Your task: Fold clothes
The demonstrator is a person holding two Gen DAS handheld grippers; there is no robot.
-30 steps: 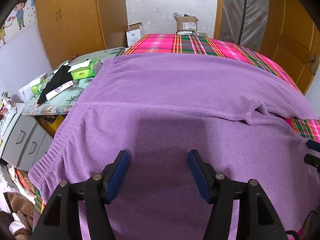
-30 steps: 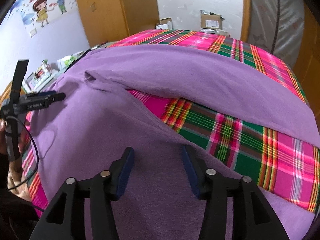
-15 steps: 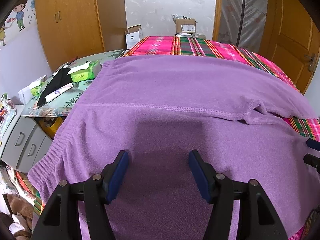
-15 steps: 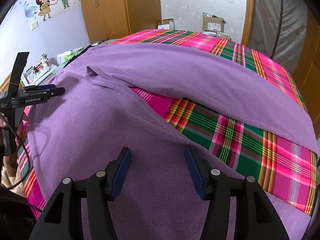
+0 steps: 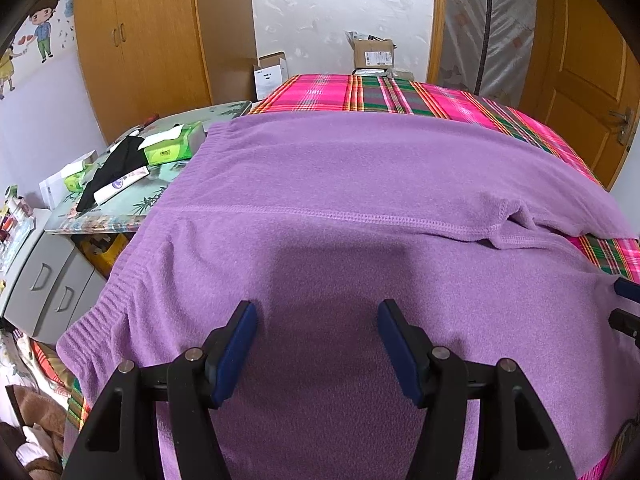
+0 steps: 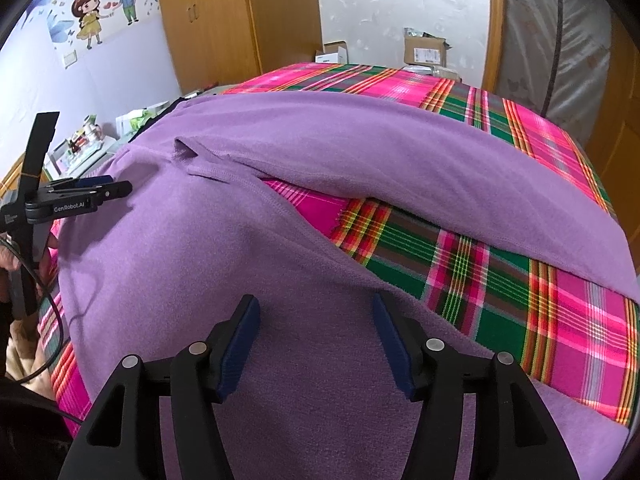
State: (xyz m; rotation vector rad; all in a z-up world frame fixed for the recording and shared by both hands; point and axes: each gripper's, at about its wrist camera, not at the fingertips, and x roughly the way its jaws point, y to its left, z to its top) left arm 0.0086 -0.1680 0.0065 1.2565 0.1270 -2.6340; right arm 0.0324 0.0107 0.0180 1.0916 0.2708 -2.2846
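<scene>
Jaws wide — one purple garment (image 5: pixel 360 200)

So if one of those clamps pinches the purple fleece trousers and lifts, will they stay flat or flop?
The purple fleece trousers would probably flop: they drape limply over the bed's edge and bunch at the crotch. Likely light, and the fuzzy nap should grip, not slip. Both the left gripper and right gripper are open.

The purple garment (image 5: pixel 360 200) is soft, matt fleece cloth with ribbed cuffs. The plaid bedsheet (image 6: pixel 460 264) looks smooth, woven. Wardrobe (image 5: pixel 140 40) wood is glossy. Fingers (image 5: pixel 236 344) carry matt blue pads.
</scene>
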